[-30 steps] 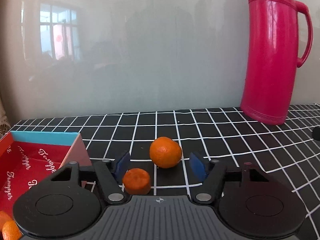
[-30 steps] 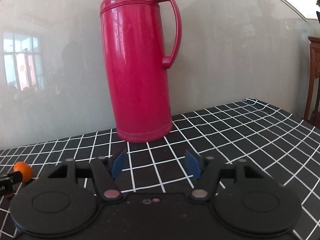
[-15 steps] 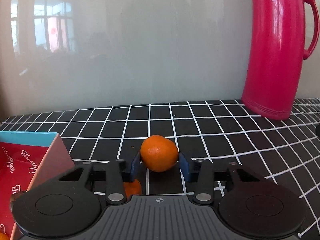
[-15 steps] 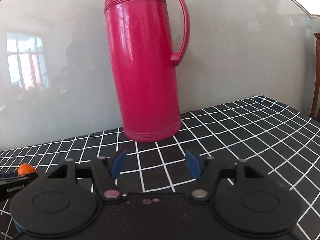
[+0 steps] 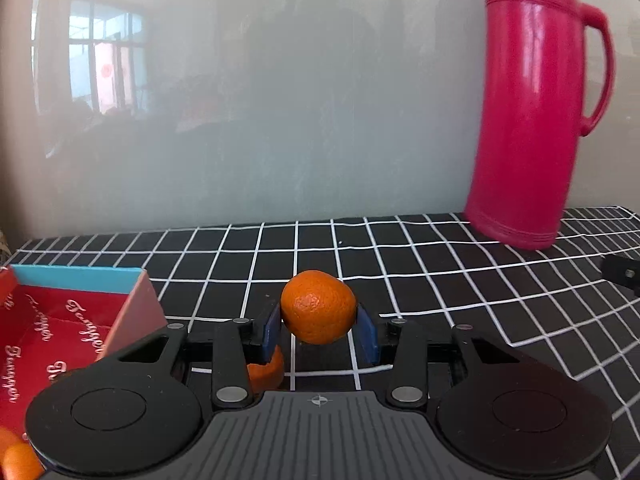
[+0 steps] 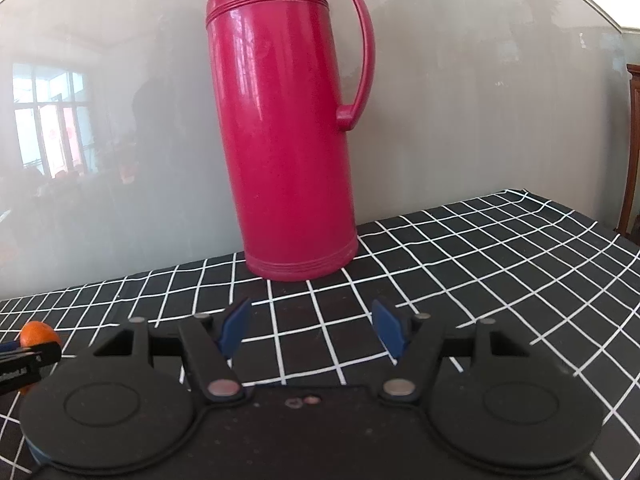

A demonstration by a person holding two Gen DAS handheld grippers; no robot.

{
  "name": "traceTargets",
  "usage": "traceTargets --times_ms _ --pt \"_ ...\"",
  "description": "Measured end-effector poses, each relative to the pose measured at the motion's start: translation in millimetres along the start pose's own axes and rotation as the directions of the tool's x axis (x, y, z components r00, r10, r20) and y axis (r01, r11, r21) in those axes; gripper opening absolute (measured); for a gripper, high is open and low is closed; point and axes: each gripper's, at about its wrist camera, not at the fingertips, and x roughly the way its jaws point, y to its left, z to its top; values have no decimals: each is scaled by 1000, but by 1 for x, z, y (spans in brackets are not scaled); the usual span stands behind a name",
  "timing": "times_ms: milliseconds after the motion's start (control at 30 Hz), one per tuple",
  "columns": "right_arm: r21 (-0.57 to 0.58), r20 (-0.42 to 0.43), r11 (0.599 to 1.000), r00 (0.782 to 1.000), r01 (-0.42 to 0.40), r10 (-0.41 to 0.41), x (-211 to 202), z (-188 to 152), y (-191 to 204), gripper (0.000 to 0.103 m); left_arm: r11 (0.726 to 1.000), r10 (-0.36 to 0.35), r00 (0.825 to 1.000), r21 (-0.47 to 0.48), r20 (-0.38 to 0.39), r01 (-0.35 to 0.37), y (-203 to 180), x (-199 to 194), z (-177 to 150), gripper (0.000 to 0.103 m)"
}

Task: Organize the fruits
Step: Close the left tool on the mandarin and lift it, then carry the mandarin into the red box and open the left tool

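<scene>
Closest to the left wrist camera, the left gripper (image 5: 318, 330) is clamped on a mandarin (image 5: 318, 306) — its 2 blue pads (image 5: 271, 330) press the fruit from either side, and the fruit sits lifted a little above the black-and-white checked tablecloth (image 5: 440, 280). Just below and left of it, partly hidden behind the left finger, a second mandarin (image 5: 266, 370) rests on the cloth. To the left stands an open red box (image 5: 132, 312) with a light blue rim and white script on its lining; at the lower left corner, more orange fruit (image 5: 18, 460) peeks out, mostly covered by the gripper body. Farther back on the right, a tall red thermos (image 5: 528, 120) stands upright against the pale wall (image 5: 280, 100).

In the right wrist view, the right gripper (image 6: 312, 328) hovers over the cloth with its jaws apart and nothing between them. At the far left edge, the held mandarin shows as a small orange shape. Beyond the fingers, the thermos stands near the wall — its handle faces right.
</scene>
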Motion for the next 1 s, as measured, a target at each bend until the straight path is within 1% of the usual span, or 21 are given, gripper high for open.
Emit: traceTargets --times_ms 167,333,700,833,1000 --pt "-8 12 999 999 -38 38 -13 1 13 66 1000 9 1000 17 30 -9 9 -34 -4 41" --pt "-22 5 997 997 -78 78 -25 -3 28 66 999 31 998 9 50 -31 26 -60 -8 41" --pt "-58 22 992 993 -114 116 -54 -9 54 66 997 74 993 2 95 -75 67 -112 -20 41" --pt "-76 15 989 992 -126 128 -56 -12 65 66 996 91 990 -17 105 -90 84 -122 -19 41" --pt "-99 10 985 990 -140 142 -58 -16 81 66 988 146 983 -58 108 -140 117 -129 -20 41"
